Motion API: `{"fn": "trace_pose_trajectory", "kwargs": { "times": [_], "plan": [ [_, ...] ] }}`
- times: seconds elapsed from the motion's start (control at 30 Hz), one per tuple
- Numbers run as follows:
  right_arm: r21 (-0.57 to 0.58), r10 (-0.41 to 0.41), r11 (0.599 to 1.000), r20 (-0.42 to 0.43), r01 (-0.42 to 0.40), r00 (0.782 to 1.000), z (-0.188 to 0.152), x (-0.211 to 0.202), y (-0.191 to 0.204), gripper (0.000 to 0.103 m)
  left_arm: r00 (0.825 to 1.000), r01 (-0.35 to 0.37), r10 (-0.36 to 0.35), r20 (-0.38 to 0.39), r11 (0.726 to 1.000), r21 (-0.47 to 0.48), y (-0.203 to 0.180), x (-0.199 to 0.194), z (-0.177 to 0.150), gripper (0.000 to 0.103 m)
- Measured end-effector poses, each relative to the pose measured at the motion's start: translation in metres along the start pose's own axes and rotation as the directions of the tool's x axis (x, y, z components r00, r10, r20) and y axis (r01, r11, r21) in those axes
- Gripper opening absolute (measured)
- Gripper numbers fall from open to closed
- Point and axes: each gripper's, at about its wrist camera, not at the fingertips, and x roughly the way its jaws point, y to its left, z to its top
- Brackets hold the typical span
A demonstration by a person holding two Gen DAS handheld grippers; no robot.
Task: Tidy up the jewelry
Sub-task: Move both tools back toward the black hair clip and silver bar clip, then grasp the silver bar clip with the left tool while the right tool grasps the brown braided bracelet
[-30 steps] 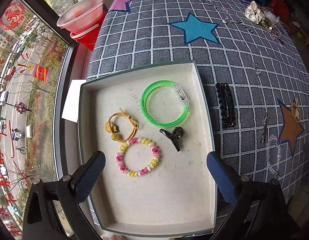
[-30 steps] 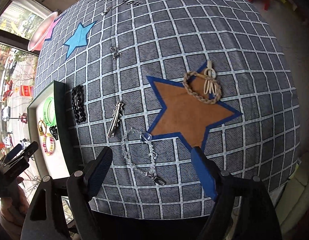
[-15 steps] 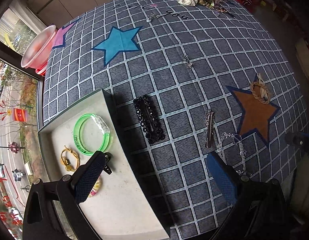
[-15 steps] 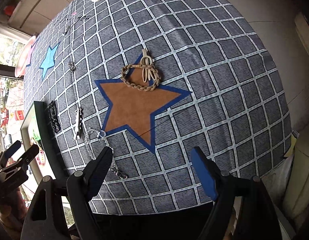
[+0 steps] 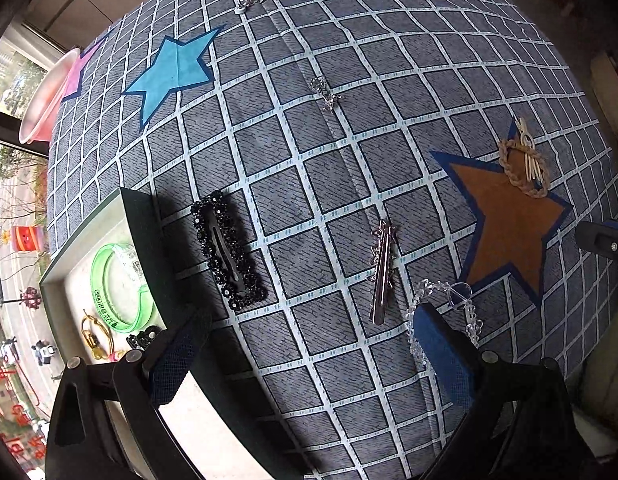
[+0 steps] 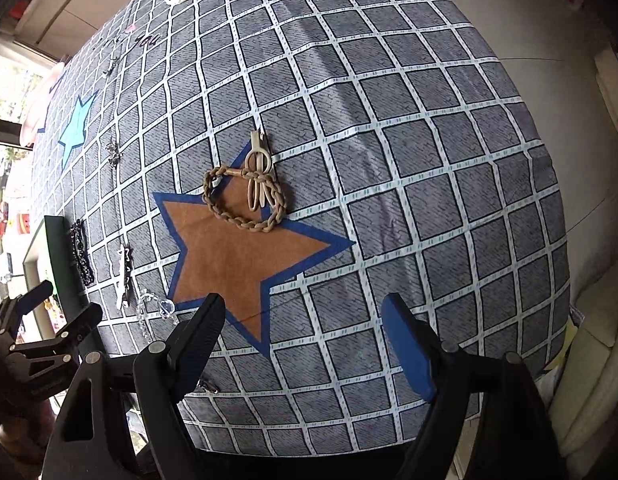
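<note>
Meanwhile the left tool (image 5: 305,344) has swung off the tray (image 5: 143,216) toward the middle of the worktop (image 5: 389,80); a second ago it looked straight down into the tray, and now only the tray's near corner shows at lower left. Its jaws stand wide apart and hold nothing. The right tool (image 6: 305,338) has likewise shifted right, so the brown star (image 6: 237,260) sits nearer the centre of its view; it too gapes wide and empty.

Inside the tray lie the green bangle (image 5: 119,286), the yellow hair tie (image 5: 95,334) and a small black clip (image 5: 143,338). Just beside the tray's right wall rests the black beaded barrette (image 5: 229,254), then, further right, the silver hair clip (image 5: 383,272) and the clear bead chain (image 5: 441,300), whose lower part the left tool's right finger hides. The braided rope bracelet (image 6: 245,196) lies on the brown star's upper tip.

Open checked cloth stretches to the right of the star, out to the worktop's rounded edge.
</note>
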Motion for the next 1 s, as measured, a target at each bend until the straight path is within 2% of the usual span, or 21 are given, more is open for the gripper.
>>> {"fn": "trace_pose_trajectory", "kwargs": {
  "times": [0.3, 0.37, 0.57, 0.73, 0.8, 0.9, 1.0],
  "plan": [
    [-0.036, -0.017, 0.999, 0.006, 0.018, 1.0, 0.037, 0.01, 0.003, 0.082, 1.0, 0.017, -0.017, -0.014, 1.0, 0.002, -0.007, 0.013, 0.009, 0.103],
    [-0.048, -0.022, 0.999, 0.009, 0.023, 1.0, 0.047, 0.011, 0.003, 0.078, 1.0, 0.021, -0.021, -0.02, 1.0, 0.007, -0.009, 0.014, 0.011, 0.095],
    [-0.053, -0.029, 0.998, 0.007, 0.029, 1.0, 0.071, 0.023, 0.015, 0.061, 0.999, 0.032, -0.032, -0.038, 0.999, 0.008, -0.009, 0.024, 0.015, 0.094],
    [-0.061, -0.039, 0.997, 0.013, 0.04, 0.999, 0.081, 0.038, 0.03, 0.058, 0.997, 0.037, -0.036, -0.065, 0.999, 0.02, -0.019, 0.039, 0.014, 0.094],
    [-0.074, -0.055, 0.996, 0.023, 0.056, 0.998, 0.079, 0.041, 0.038, 0.058, 0.996, 0.044, -0.043, -0.078, 0.999, 0.017, -0.023, 0.045, 0.012, 0.086],
    [-0.094, -0.086, 0.992, 0.034, 0.089, 0.996, 0.079, 0.046, 0.054, 0.045, 0.994, 0.065, -0.065, -0.083, 0.998, -0.003, -0.022, 0.047, 0.01, 0.085],
    [-0.097, -0.106, 0.989, 0.039, 0.109, 0.994, 0.076, 0.049, 0.069, 0.028, 0.993, 0.096, -0.096, -0.075, 0.995, -0.004, -0.023, 0.046, 0.01, 0.072]
  ]
}}
